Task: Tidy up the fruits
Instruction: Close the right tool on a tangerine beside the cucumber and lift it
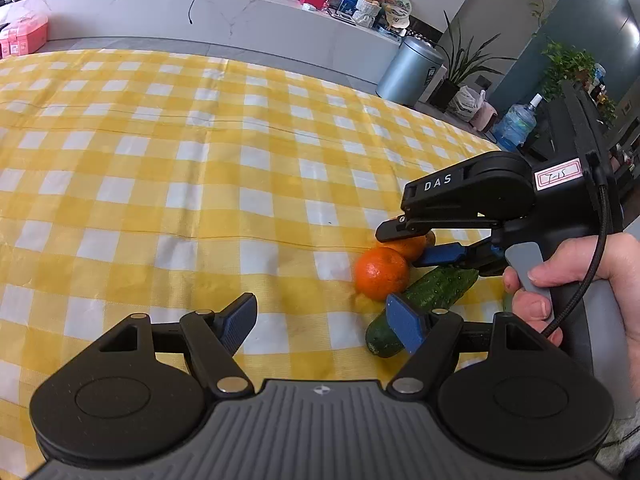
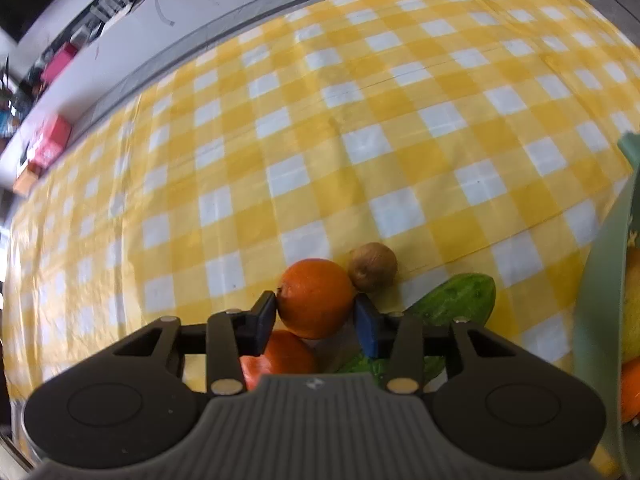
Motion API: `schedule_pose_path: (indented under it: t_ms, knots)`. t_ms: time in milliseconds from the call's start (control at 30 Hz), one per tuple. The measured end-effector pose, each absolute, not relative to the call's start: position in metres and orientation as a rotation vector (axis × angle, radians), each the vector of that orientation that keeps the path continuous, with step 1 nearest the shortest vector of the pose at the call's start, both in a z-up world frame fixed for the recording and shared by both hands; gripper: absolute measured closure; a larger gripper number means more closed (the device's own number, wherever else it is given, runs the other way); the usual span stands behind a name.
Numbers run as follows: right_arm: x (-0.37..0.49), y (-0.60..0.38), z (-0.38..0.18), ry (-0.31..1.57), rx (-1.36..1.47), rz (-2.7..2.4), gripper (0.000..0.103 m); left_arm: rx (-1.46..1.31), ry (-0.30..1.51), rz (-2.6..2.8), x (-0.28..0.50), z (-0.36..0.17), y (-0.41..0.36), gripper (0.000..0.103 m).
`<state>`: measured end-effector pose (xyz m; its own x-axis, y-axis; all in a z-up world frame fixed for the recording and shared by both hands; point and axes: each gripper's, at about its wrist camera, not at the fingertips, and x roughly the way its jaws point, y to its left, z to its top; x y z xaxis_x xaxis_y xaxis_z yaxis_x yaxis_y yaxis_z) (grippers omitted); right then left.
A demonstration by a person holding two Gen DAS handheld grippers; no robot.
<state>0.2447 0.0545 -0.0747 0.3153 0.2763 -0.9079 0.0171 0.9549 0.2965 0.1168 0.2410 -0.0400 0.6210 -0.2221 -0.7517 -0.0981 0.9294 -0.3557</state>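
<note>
From the left wrist view, the left tongs (image 1: pixel 322 322) stand wide over the yellow-and-white checked cloth (image 1: pixel 160 168) with nothing between their blue pads. A dark green cucumber (image 1: pixel 424 300) lies just beyond the right-hand pad, which hides part of it. Touching the cucumber's far side sits the near orange (image 1: pixel 380 274), and behind it, partly covered, the far orange (image 1: pixel 410 245). The right tongs (image 1: pixel 416 242) reach in from the right around that far orange, one finger above it and a blue pad (image 1: pixel 442 255) against its near side; a hand (image 1: pixel 568 292) holds the grey trigger. Past the surface's far edge run a white marble counter (image 1: pixel 240 24), pink boxes (image 1: pixel 24 34), a grey bin (image 1: pixel 408 70), potted plants (image 1: pixel 464 64) and a water bottle (image 1: pixel 516 124).

From the right wrist view, the right tongs (image 2: pixel 316 320) are drawn narrow onto the far orange (image 2: pixel 316 298); both pads look pressed to its sides, though the orange still seems to sit on the cloth. A brown kiwi (image 2: pixel 372 266) touches that orange on its far right side. The cucumber (image 2: pixel 460 300) lies just right of the orange, its length running back under the tongs. The near orange (image 2: pixel 288 354) shows below the left pad. A pale green bowl (image 2: pixel 600 300) with yellow and orange fruit inside stands well right of the orange. The cloth (image 2: pixel 320 120) is otherwise bare; the room beyond is blurred.
</note>
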Motion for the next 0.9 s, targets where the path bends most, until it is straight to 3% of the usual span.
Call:
schedule_pose_path:
  t_ms: [500, 900]
  knots:
    - [0.222, 0.023, -0.056, 1.156, 0.395, 0.304, 0.065, -0.342, 0.891, -0.105, 0.118, -0.048, 0.232, 0.017]
    - [0.145, -0.045, -0.045, 1.068, 0.353, 0.409, 0.065, -0.358, 0.786, -0.149, 0.114, -0.048, 0.227, 0.017]
